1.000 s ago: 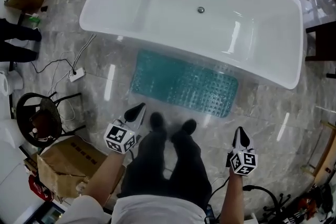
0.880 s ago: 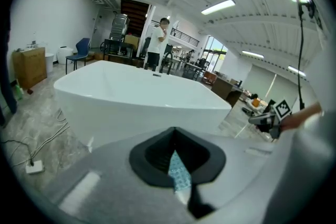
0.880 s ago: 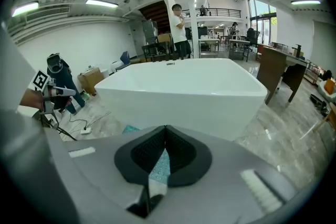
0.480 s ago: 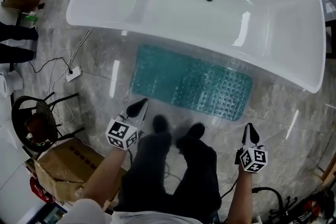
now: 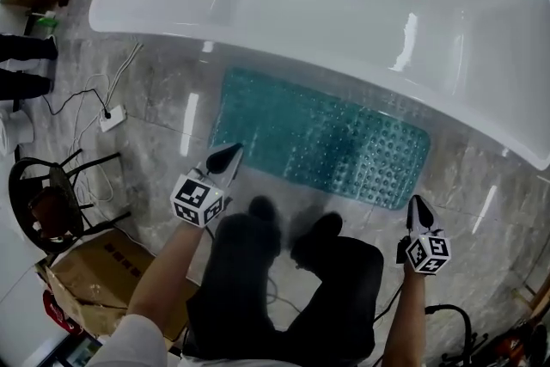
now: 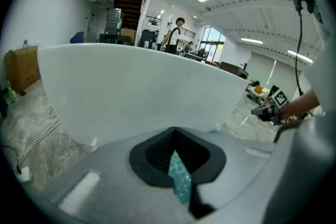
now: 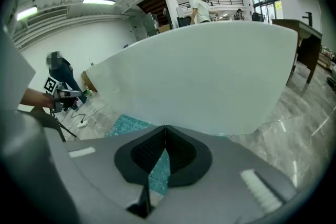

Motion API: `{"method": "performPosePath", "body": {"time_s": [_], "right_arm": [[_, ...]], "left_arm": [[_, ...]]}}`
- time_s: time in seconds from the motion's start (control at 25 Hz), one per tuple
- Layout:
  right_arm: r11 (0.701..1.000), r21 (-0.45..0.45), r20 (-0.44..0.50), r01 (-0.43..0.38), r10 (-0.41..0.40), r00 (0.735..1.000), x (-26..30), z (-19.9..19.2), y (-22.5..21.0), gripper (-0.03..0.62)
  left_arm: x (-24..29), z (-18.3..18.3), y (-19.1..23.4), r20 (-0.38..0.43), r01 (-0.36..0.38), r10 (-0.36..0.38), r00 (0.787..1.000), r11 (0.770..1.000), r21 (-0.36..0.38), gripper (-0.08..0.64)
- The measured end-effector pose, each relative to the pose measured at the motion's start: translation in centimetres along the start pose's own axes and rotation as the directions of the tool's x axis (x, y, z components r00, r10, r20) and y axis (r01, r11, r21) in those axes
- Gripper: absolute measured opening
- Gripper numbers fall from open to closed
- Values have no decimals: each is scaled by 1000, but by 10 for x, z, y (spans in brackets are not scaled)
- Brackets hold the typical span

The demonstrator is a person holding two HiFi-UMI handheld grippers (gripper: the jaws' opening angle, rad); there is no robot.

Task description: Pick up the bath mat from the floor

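While flat beside the bathtub (image 5: 284,4), bath mat (image 5: 320,137) lengthwise along it (slightly aslant).

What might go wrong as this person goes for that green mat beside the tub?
1. The bath mat lies flat on the glossy floor, so its thin edge may be hard to pinch; the left gripper and right gripper are both shut and must open first.
2. The person's feet stand close to the mat's near edge; stepping on it could pin it.
3. The bathtub runs along the far edge; a gripper might knock it.
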State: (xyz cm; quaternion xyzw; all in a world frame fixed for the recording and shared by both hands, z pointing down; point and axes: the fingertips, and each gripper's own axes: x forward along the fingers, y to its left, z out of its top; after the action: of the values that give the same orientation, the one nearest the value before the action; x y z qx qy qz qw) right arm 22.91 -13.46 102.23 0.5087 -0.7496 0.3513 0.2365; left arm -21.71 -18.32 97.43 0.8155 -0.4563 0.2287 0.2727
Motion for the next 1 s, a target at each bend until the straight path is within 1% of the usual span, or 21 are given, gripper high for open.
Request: {"method": "performPosePath", "body": {"time_s": [0.16,0.32,0.52,0.64,0.76,0.84,1.0], "right_arm": [[1000,5,-2,3,-3,1000,52,-28,-36,6],[1000,-5,3,-16,16,1000,98,-63,-48,28],[999,-44,-19,-32,31,999,147,-110,-62,34],[999,-46,-26,-24,23,999,176,-142,-81,43],[999,-42,-38,-14,12,999,206,-181,-103,48],[999,-50,-48,-2,-1,999,215,-192,-109,49],[997,-75,-86,15,-21,996,228,-199,-111,66]], "left_arm": [[45,-40,30,4,-2,2,1000,1000,31,2],[84,-88,51,-15,7,-5,1000,997,72,2],[121,-145,78,-22,-13,14,1000,997,82,2],[149,-184,96,-30,-27,31,999,994,107,2],[176,-222,114,-40,-59,64,997,990,125,2],[183,-231,126,-41,-80,86,995,987,140,3],[186,-237,148,-48,-95,103,993,985,147,5]]}}
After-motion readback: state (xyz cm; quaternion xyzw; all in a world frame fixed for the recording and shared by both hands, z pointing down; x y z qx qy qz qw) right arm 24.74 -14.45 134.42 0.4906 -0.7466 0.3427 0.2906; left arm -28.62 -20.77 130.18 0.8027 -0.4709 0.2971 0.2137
